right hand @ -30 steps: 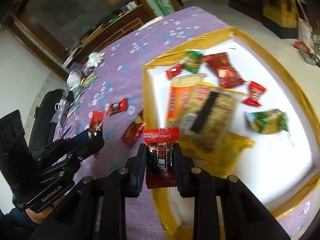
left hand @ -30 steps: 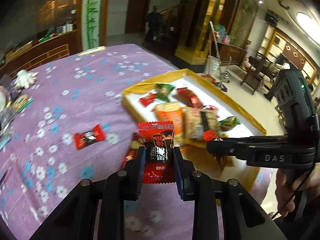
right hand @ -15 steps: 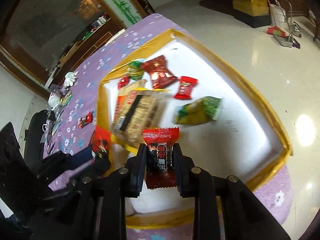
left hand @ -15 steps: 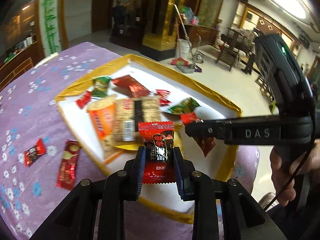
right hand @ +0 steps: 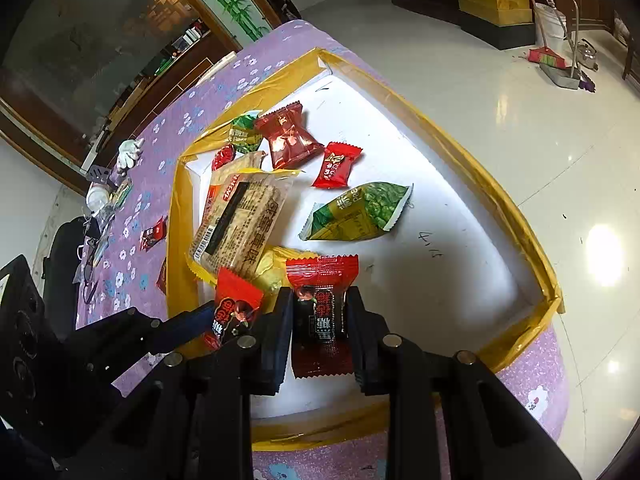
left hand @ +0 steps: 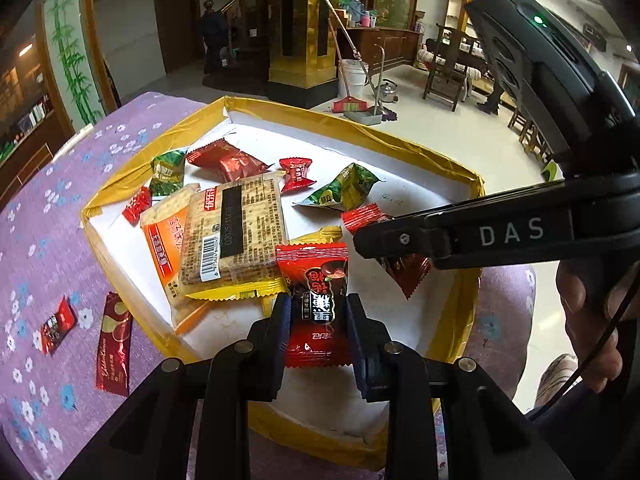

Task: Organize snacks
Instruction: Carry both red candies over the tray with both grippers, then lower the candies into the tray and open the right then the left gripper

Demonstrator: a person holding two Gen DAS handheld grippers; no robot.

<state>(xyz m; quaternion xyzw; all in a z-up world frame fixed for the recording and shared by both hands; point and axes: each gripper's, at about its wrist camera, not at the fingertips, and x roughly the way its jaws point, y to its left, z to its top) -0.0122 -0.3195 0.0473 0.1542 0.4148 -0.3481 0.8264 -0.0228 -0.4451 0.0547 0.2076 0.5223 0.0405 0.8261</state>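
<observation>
Tongs in both hands are loaded, and the open floor of the tray lies straight below and ahead of each pair, so the coming move looks like a plain release, not a reach. The left tongs (left hand: 315, 312) are nearly shut, pinching a red candy (left hand: 316, 300) across its narrow middle; its long axis runs forward along the fingers, top edge pointing away over the tray. The right tongs (right hand: 320, 316) are closed just as far on a second red candy (right hand: 322, 312), held the same way, long axis along the fingers.

Both candies hang over the near part of the yellow-edged tray (left hand: 476, 184), well inside its near rim. Ahead and to the left of both pairs lies the heap already in the tray: a cracker pack (left hand: 236, 232) on an orange pack (left hand: 164, 236), with a green packet (right hand: 356, 212) further ahead and slightly to the right. In the right wrist view the white floor ahead and to the right of the right tongs is bare, so that side offers the freest drop.

The two pairs sit close side by side, the right tongs' fingers crossing just ahead of the left candy in the left wrist view. I judge this crowding the thing to mind.

Left of the left tongs, outside the tray, a long dark red bar (left hand: 114, 344) and a small red sweet (left hand: 58, 324) lie on the purple bench cloth (left hand: 32, 240).
</observation>
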